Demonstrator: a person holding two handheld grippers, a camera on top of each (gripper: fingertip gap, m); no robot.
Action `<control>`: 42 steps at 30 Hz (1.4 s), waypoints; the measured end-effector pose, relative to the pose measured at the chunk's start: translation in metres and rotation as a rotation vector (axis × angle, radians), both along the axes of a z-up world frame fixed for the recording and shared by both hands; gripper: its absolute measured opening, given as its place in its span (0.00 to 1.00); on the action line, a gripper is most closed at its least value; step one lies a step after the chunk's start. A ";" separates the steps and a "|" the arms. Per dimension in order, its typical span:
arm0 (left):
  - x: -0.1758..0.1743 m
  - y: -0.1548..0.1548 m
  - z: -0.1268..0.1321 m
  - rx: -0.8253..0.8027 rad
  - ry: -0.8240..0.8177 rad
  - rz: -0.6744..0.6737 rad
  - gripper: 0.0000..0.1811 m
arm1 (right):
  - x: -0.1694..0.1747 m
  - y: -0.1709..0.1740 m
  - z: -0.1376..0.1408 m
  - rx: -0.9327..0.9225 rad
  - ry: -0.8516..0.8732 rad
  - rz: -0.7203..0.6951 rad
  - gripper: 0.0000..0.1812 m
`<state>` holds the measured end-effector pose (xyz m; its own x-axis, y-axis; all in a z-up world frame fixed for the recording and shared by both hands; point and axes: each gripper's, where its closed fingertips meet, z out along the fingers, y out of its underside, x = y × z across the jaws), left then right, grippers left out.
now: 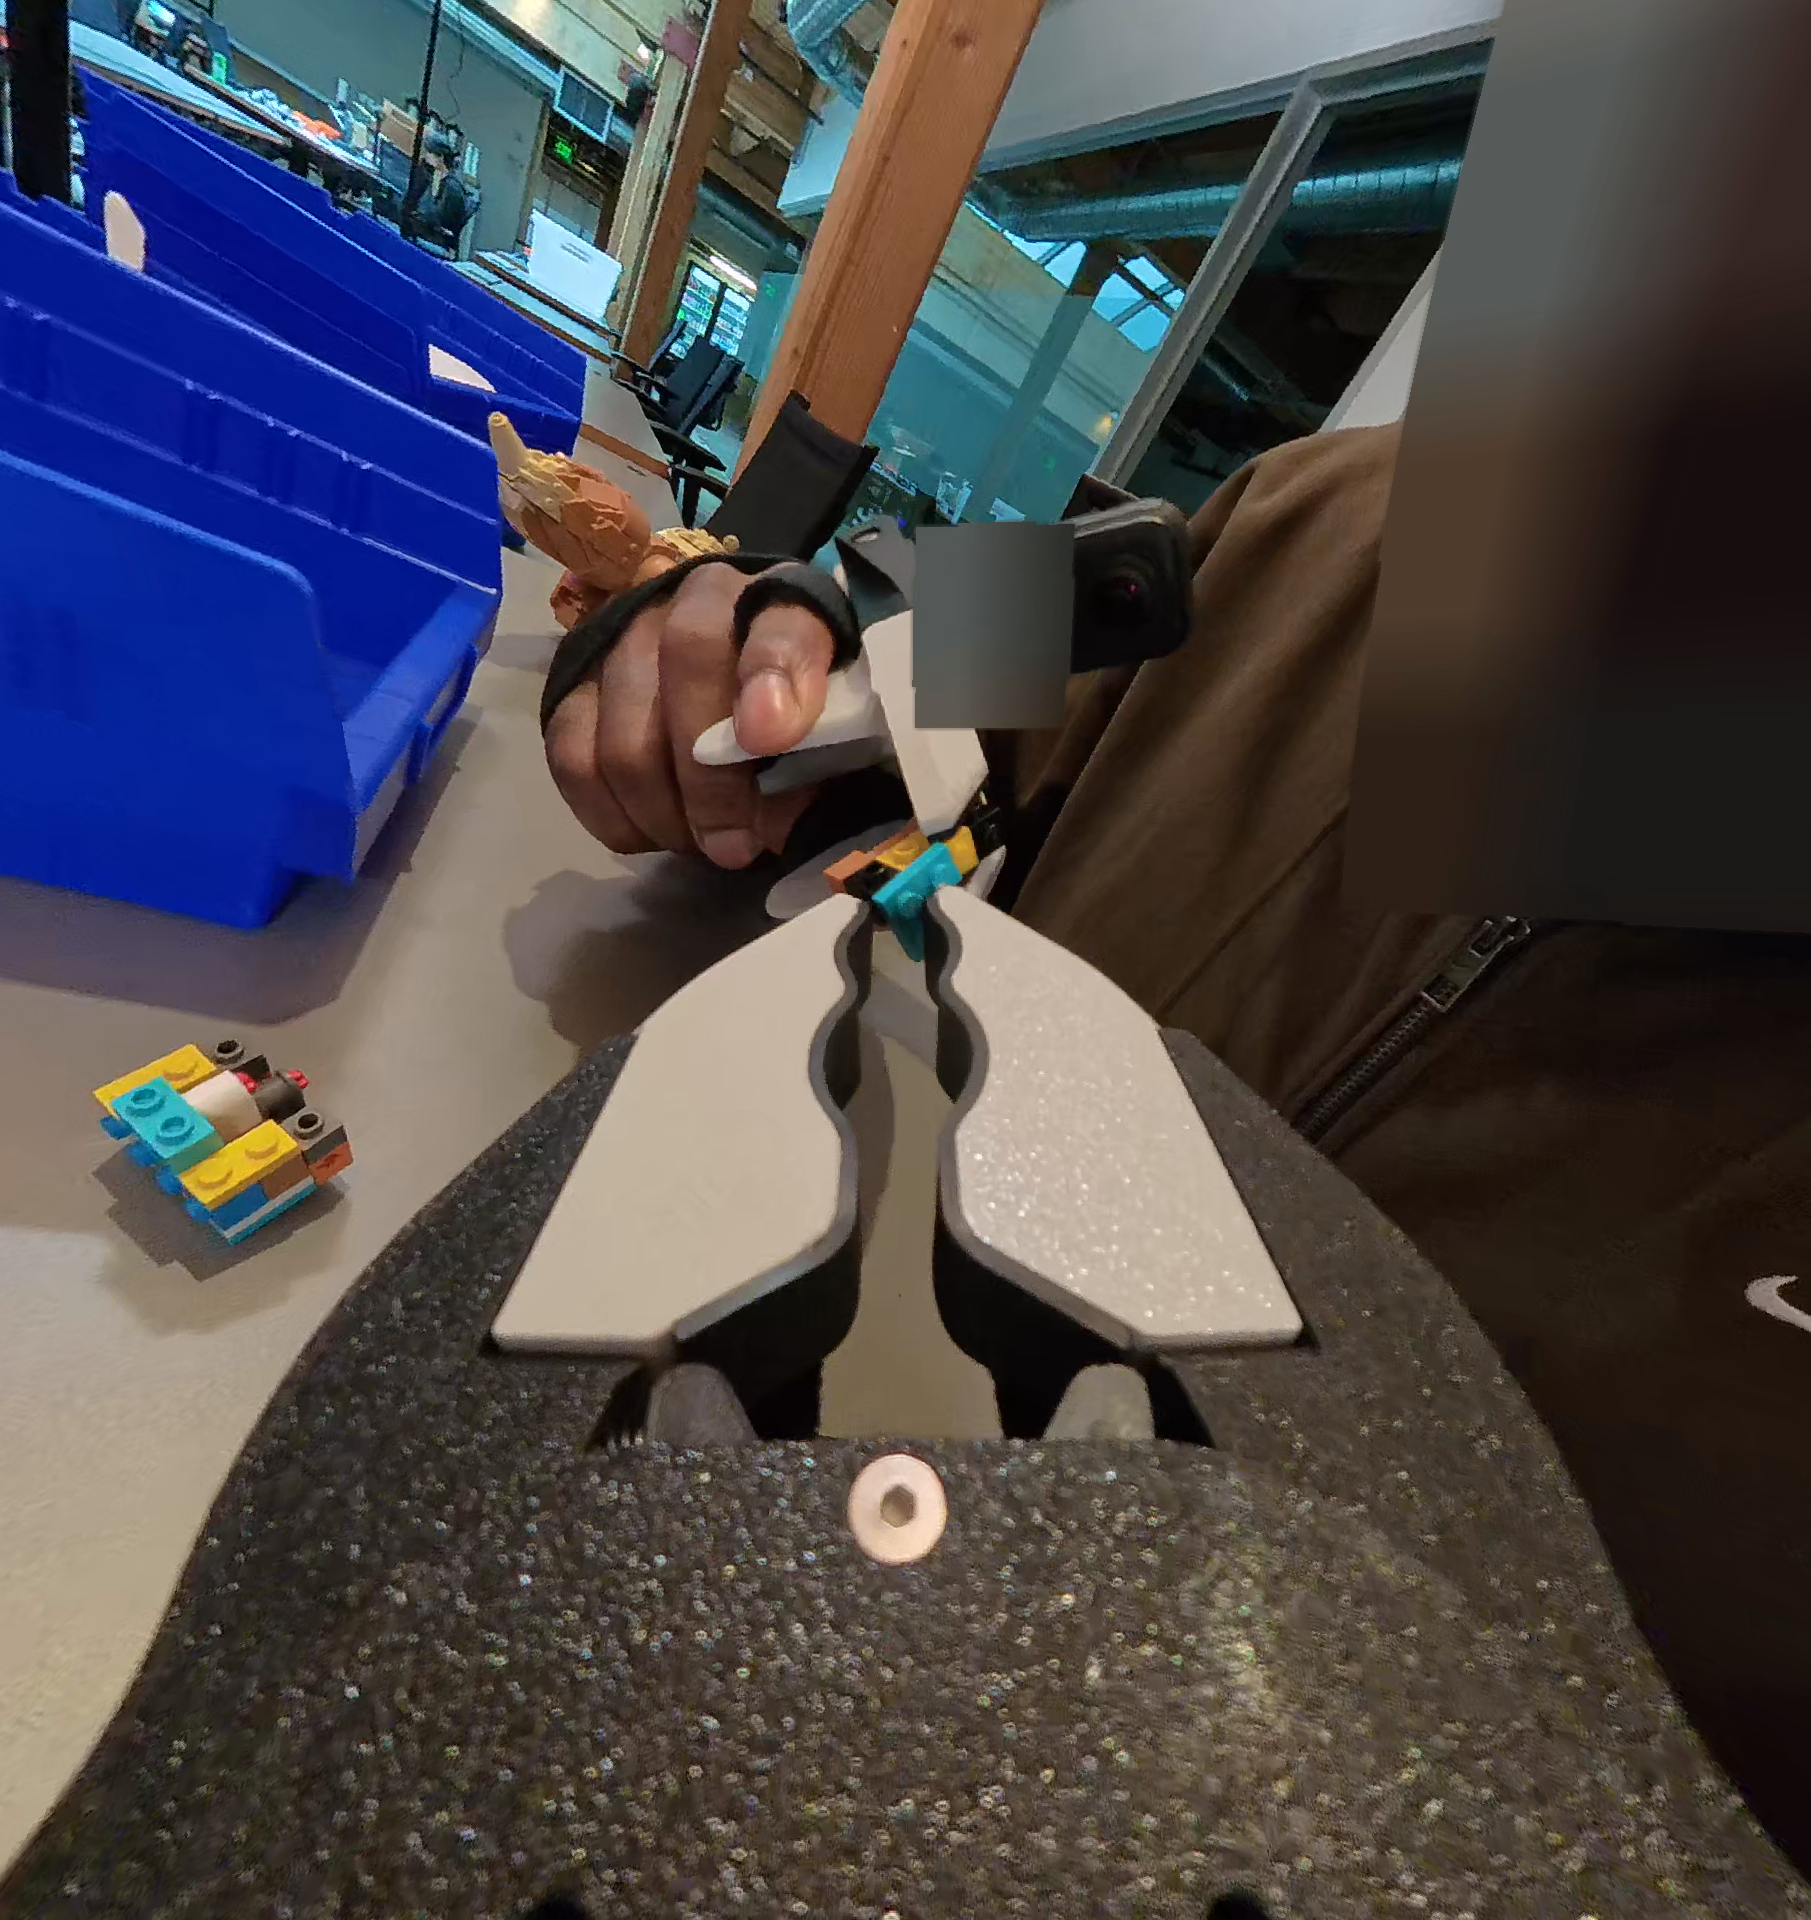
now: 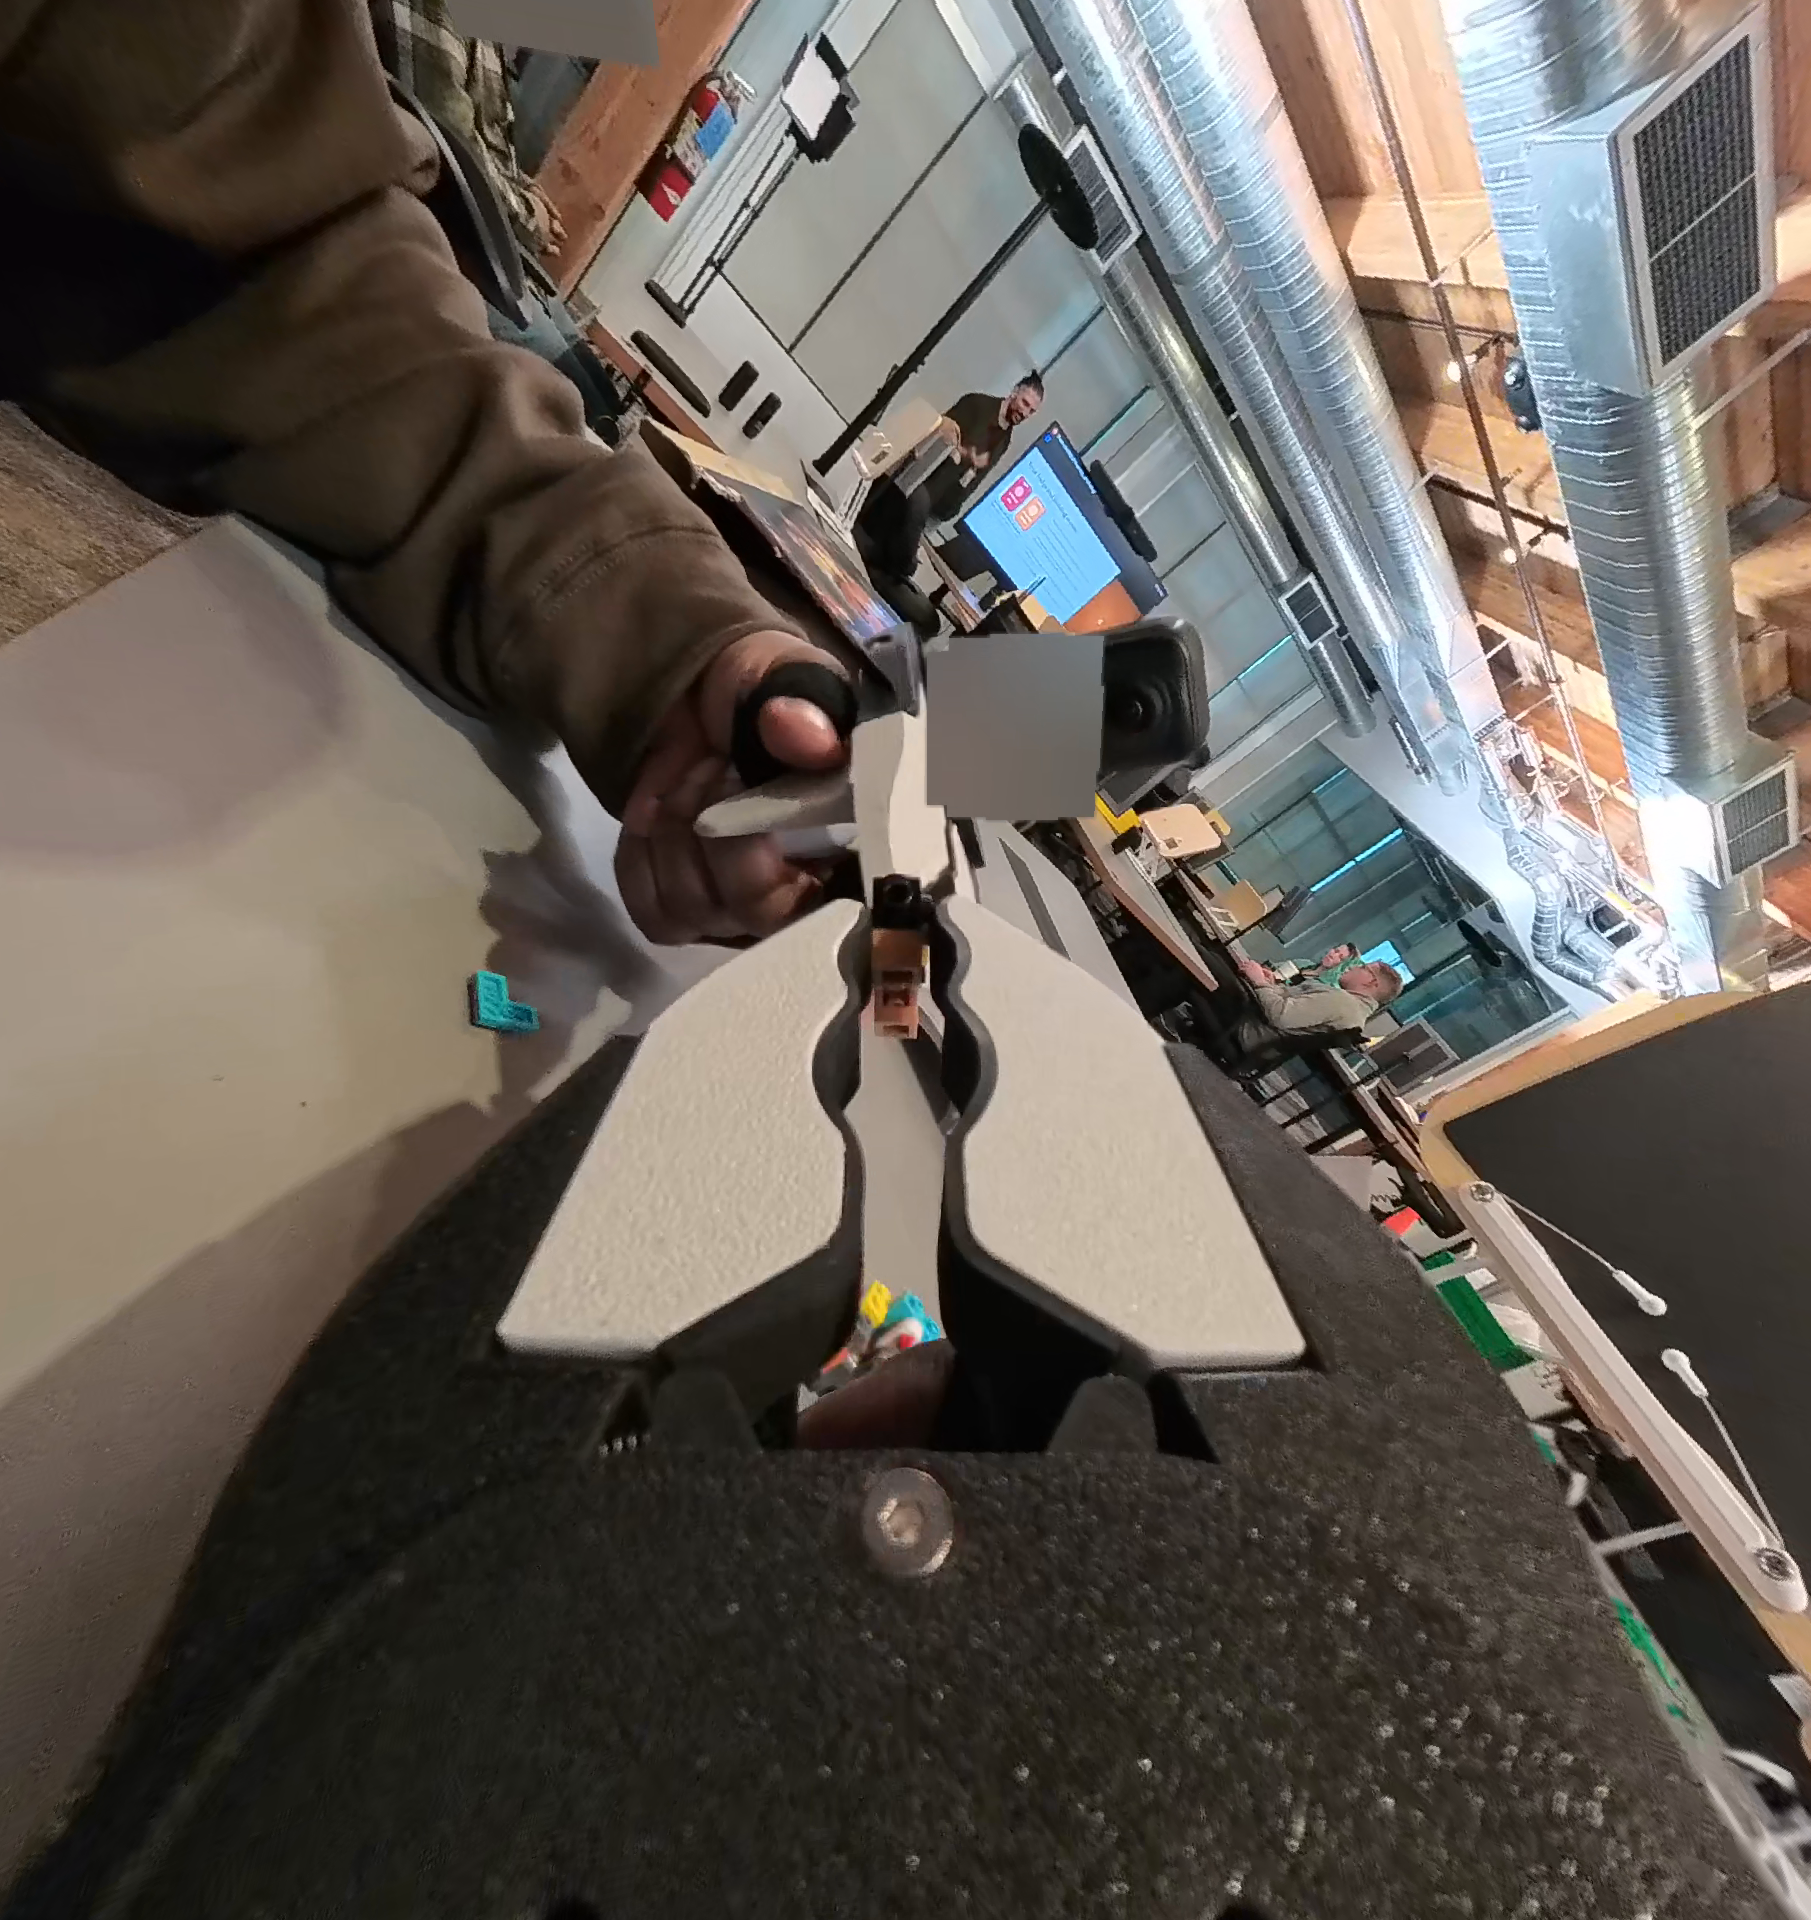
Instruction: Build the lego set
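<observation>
Teal plate (image 1: 909,891) on small orange-black-yellow brick cluster (image 1: 885,857), pinched by both tools

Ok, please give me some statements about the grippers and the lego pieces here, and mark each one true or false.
1. The left gripper pinches a teal plate. True.
2. The right gripper is wide open and empty. False: it is shut on a small brown and black assembly.
3. A multicoloured lego build lies on the grey table. True.
4. The blue bins are stacked on the lego build. False: they stand apart from it.
</observation>
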<state>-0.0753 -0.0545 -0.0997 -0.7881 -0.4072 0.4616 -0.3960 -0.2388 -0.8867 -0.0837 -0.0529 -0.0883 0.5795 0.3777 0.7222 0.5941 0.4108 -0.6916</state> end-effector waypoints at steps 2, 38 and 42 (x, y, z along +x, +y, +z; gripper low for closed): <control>-0.002 -0.001 0.000 0.020 -0.017 -0.006 0.05 | -0.002 -0.001 0.000 -0.001 0.003 0.013 0.06; -0.010 -0.008 -0.007 0.114 -0.034 -0.048 0.04 | -0.011 -0.006 -0.002 -0.023 0.005 0.058 0.06; -0.010 -0.008 -0.006 0.105 -0.036 -0.046 0.04 | -0.010 -0.006 -0.001 -0.026 0.016 0.055 0.06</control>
<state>-0.0852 -0.0626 -0.1056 -0.8225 -0.4148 0.3892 -0.3716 -0.1262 -0.9198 -0.0942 -0.0585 -0.0896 0.5685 0.4278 0.7027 0.5599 0.4246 -0.7115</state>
